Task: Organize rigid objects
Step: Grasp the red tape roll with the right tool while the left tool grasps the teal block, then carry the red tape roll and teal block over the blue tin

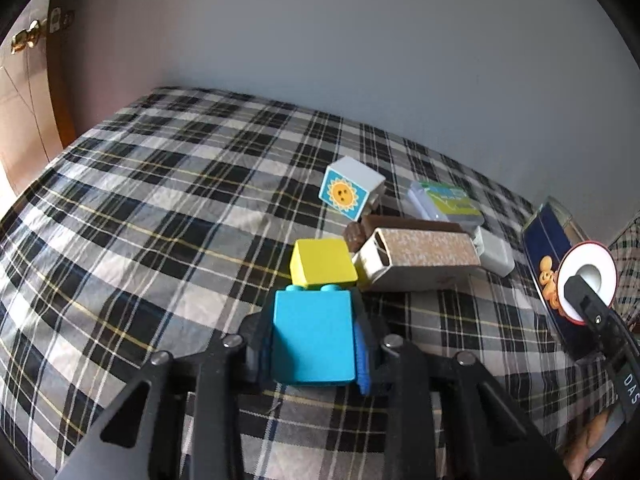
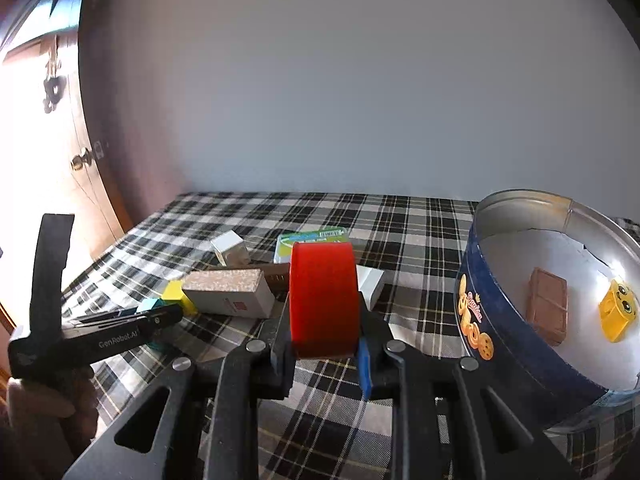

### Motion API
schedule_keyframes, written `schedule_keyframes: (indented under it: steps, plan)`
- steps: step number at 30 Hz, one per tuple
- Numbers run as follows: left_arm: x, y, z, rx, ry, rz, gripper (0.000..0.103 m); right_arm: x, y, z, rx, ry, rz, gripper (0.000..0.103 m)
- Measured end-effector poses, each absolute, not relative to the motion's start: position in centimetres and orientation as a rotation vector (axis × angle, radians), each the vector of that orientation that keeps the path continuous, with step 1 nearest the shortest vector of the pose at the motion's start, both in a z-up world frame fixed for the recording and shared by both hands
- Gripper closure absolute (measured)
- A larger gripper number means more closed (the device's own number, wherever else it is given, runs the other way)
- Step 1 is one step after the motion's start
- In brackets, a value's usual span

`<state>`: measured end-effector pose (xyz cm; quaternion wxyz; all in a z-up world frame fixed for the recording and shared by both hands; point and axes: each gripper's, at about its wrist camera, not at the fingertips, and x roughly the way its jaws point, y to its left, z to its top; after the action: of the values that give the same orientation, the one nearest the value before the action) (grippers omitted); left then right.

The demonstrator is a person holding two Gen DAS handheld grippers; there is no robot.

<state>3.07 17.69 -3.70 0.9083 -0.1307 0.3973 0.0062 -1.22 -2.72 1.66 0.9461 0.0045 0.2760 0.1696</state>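
Left gripper [image 1: 316, 350] clamped on turquoise plastic building brick [image 1: 314, 338], its lower sides hidden by the pads; yellow plastic cube [image 1: 322, 266] touches at 12 o'clock. Right gripper [image 2: 324, 344] clamped on red tape roll [image 2: 323, 300], bottom edge hidden.

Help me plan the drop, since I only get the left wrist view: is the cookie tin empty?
Observer: No. The cookie tin holds a brown block lying flat on its floor.
Operator: Anything else in there?
Observer: A yellow block with a face, off to the brown block's right.
Operator: Room for my teal block?
Observer: Likely. Most of the tin's pale floor in front of those two shows bare. The right gripper, shut on a red tape roll, sits just left of the tin.
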Motion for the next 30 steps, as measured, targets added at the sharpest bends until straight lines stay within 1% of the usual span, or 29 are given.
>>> schedule_keyframes:
  steps: [7,16,30]
  plan:
    - [2.0,17.5,-2.4,-0.272,0.725,0.009,0.073,-1.4,-3.8,2.4,0.052,0.536,0.402,0.077]
    - [0.3,14.7,0.2,-0.235,0.55,-0.026,0.073,-1.6,-8.0,3.6,0.099,0.456,0.381,0.077]
    - [1.1,7.8,2.2,-0.198,0.492,-0.12,0.073,-1.7,-15.1,5.3,0.123,0.354,0.239,0.077]
